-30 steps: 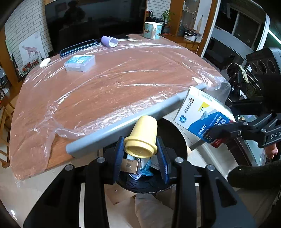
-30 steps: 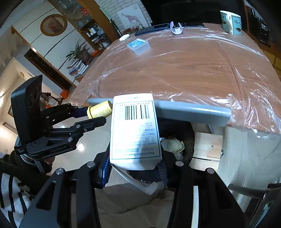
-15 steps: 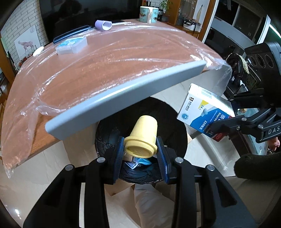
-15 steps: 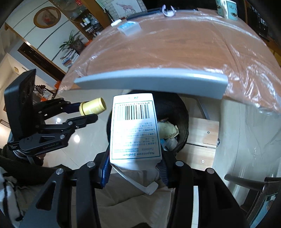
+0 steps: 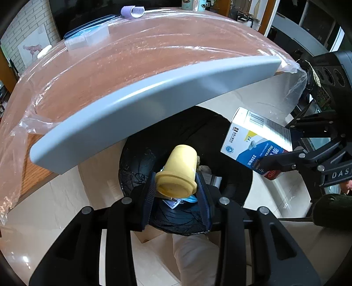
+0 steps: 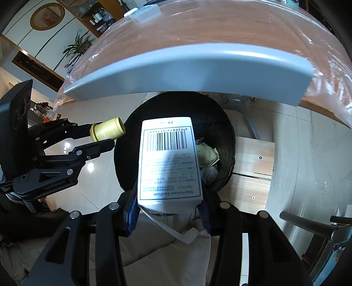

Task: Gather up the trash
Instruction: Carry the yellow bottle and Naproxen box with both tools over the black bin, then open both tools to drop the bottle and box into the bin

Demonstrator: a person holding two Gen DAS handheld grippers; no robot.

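Observation:
My left gripper (image 5: pixel 177 193) is shut on a small yellow bottle (image 5: pixel 179 170) and holds it over a black-lined trash bin (image 5: pixel 136 162) on the floor. It also shows in the right wrist view (image 6: pixel 107 132). My right gripper (image 6: pixel 168 211) is shut on a white and blue medicine box (image 6: pixel 169 160), held above the same bin (image 6: pixel 220 123). The box also shows at the right of the left wrist view (image 5: pixel 257 143). Crumpled trash (image 6: pixel 209 154) lies inside the bin.
A grey chair back (image 5: pixel 154 96) arches over the bin. Behind it is a wooden table under clear plastic (image 5: pixel 143 57) with a clear box (image 5: pixel 88 37), a purple roll (image 5: pixel 132 11) and a mug. A wooden board (image 6: pixel 253 167) lies on the floor right of the bin.
Both grippers have moved down and away from the table with their loads, from table-edge height to above the open bin. The bin has come fully into view.

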